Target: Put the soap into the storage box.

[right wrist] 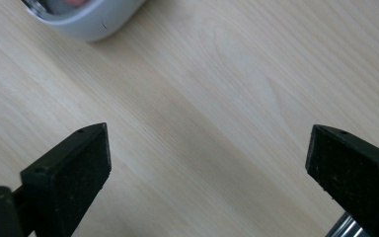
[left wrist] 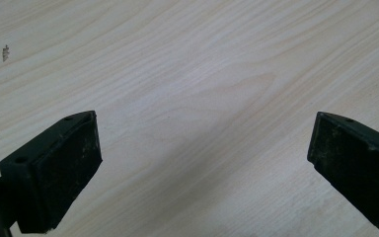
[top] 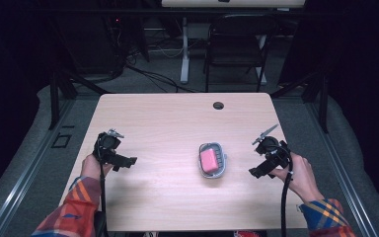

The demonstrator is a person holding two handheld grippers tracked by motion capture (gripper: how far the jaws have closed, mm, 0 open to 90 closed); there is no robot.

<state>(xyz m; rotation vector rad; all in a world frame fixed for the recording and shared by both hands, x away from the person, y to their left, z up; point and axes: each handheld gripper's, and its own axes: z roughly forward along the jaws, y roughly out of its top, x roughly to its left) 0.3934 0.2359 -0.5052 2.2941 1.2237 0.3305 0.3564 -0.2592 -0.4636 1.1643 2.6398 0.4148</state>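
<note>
dark lab: test table [top: 143, 118], cables [top: 153, 76]

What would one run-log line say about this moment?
left tool: open, empty | right tool: open, empty | pink soap: in dish, untouched

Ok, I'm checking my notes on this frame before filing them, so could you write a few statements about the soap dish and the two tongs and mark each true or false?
1. A pink soap bar lies in the grey soap dish. True.
2. The right tongs are clamped on the dish. False: their jaws stand open over bare wood, apart from the dish.
3. The left tongs are open with nothing between them. True.
4. The dish stands at the table's far edge beside the cable hole. False: it sits nearer the person's side of the table, between the two tongs.
5. The dish is closer to the left tongs. False: it is closer to the right ones.
</note>
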